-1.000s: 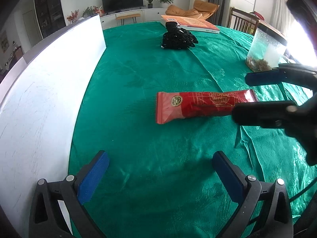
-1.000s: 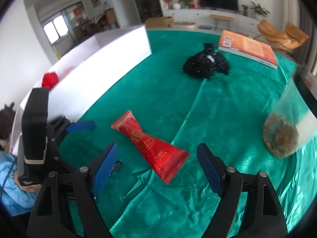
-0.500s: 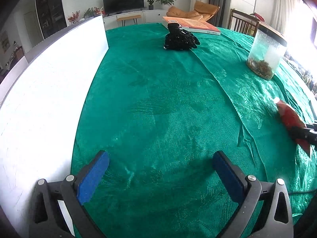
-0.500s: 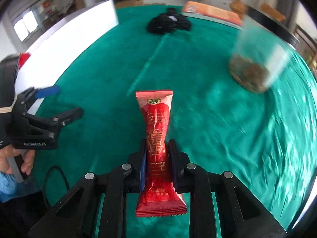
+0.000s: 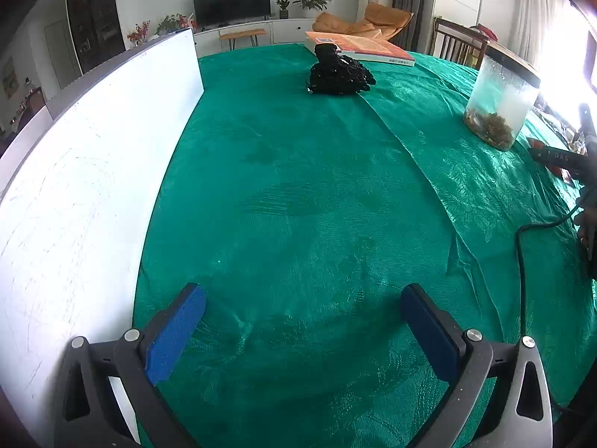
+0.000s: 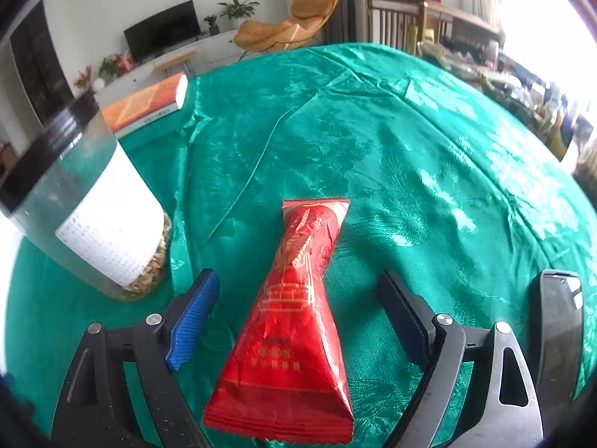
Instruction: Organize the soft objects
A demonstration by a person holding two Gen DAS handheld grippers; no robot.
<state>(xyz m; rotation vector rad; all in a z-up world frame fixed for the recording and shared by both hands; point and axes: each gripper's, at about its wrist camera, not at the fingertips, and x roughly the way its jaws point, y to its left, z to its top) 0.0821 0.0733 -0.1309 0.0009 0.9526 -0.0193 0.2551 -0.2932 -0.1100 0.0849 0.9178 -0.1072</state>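
- Green satin cloth (image 5: 298,194) covers my whole table, with a living room behind it: a dark screen on a white cabinet and an orange chair by the curtain.
- My right gripper (image 6: 298,313) stands wide. Its jaws have just been opening, and the red snack packet (image 6: 294,310) lies between them on the cloth with neither pad (image 6: 194,313) pressing it.
- Half a second ago that packet was pinched in these same jaws; a second ago it lay in the middle of the table in front of my left gripper. Now it rests at the right side, just beside the clear jar (image 6: 86,216) with the dark lid.
- In the left wrist view the middle of the cloth is bare where the packet used to be; only a sliver of red shows at the far right edge past the jar.
- My left gripper (image 5: 302,332) hangs wide with nothing between its pads, next to the tall white board (image 5: 93,171).
- I judge the packet's move to be finished: it is set down and let go.
- One black bundle (image 5: 339,72) sits far off, close by the orange book (image 5: 365,48). If it is soft, I would take it as the next thing to gather.
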